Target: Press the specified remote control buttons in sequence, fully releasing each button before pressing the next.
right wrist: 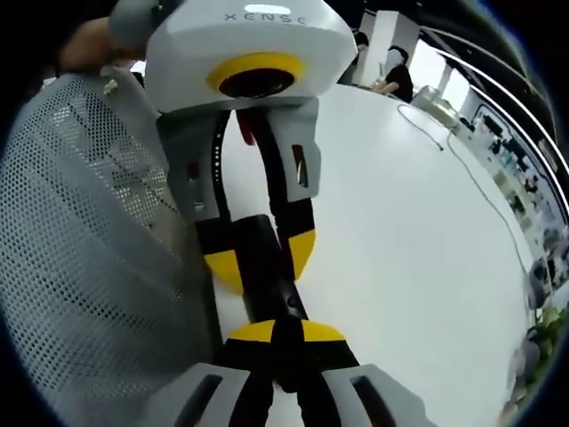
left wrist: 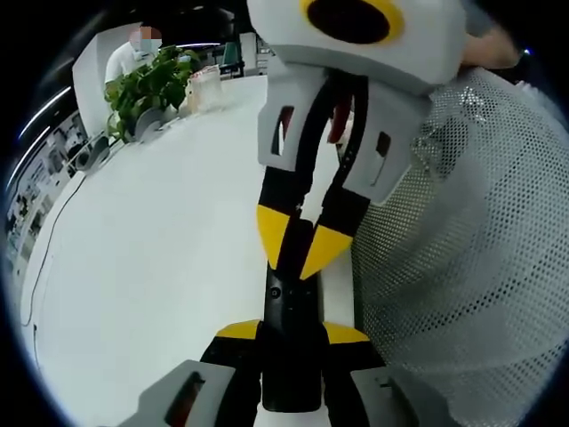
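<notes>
L gripper (left wrist: 292,338) clamps black remote (left wrist: 292,307) over white table (left wrist: 151,267); R gripper (right wrist: 286,336) jaws nrly closed, tips touching it

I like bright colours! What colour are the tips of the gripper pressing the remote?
Yellow tips on the right gripper over the black remote control, best in the left gripper view.

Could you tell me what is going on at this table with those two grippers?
A person is working a black remote control with two handheld grippers over a white table. The left gripper clamps one end of the remote. The right gripper faces it with its jaws closed to a point, tips down on the remote's face as if pressing a button. A person's mesh sleeve lies alongside.
</notes>
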Tool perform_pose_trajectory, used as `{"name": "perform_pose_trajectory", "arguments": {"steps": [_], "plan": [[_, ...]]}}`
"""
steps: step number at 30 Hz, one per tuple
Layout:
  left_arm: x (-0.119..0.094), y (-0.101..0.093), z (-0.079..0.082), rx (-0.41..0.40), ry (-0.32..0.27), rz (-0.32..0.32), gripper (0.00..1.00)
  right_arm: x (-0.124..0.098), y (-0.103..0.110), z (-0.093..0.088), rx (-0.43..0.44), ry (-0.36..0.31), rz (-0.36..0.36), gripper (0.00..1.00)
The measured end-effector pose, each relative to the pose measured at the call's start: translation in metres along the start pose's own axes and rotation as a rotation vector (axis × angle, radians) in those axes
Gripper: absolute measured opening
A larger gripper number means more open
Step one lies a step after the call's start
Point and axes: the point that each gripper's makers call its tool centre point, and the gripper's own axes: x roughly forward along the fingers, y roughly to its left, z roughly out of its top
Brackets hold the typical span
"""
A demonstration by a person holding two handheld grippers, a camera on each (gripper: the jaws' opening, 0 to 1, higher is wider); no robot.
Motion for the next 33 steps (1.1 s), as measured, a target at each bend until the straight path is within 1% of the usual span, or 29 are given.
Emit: {"name": "perform_pose_trajectory", "arguments": {"steps": [2,4,10,12,13,15,17,20,25,28,30,33], "plan": [[0.0001,0.0000,0.0001,-0.001,-0.002,0.001,0.25,0.0014,0.0017,0.0028,-0.008,-0.012,0.006,0.05],[0.0001,0.0000,0.0000,0.000,-0.003,0.001,0.25,0.0016,0.0027,0.0031,-0.036,0.005,0.008,0.04],[0.0001,-0.0001,0.0001,-0.003,-0.008,0.000,0.25,0.0000,0.0011,0.0014,-0.002,-0.016,0.017,0.03],[0.0000,0.0000,0.0000,-0.004,-0.009,0.001,0.25,-0.0004,0.0000,0.0004,-0.005,-0.007,0.012,0.00],[0.0000,0.0001,-0.0001,-0.004,-0.008,0.000,0.25,-0.0009,-0.0018,-0.0011,-0.033,0.003,0.005,0.00],[-0.0001,0.0003,-0.0001,-0.004,-0.008,-0.001,0.25,0.0002,-0.0005,-0.0009,-0.059,0.004,0.002,0.00],[-0.0001,0.0002,0.0001,-0.001,-0.006,-0.003,0.25,0.0003,-0.0008,-0.0007,-0.128,0.017,-0.006,0.00],[0.0001,0.0001,0.0000,0.005,-0.002,-0.004,0.25,0.0018,0.0012,-0.0006,-0.140,0.034,-0.018,0.00],[0.0004,-0.0001,0.0000,0.011,0.004,-0.005,0.25,0.0019,-0.0010,-0.0014,-0.120,0.033,-0.020,0.00],[0.0003,-0.0004,0.0002,0.010,0.004,-0.003,0.25,0.0001,-0.0021,-0.0010,-0.045,0.003,-0.012,0.00],[0.0003,-0.0006,0.0003,0.007,0.001,-0.001,0.25,-0.0009,-0.0024,-0.0010,-0.022,-0.003,0.000,0.00],[0.0002,-0.0009,0.0004,0.001,-0.004,0.000,0.25,-0.0009,-0.0010,-0.0009,-0.029,-0.001,0.005,0.00]]}}
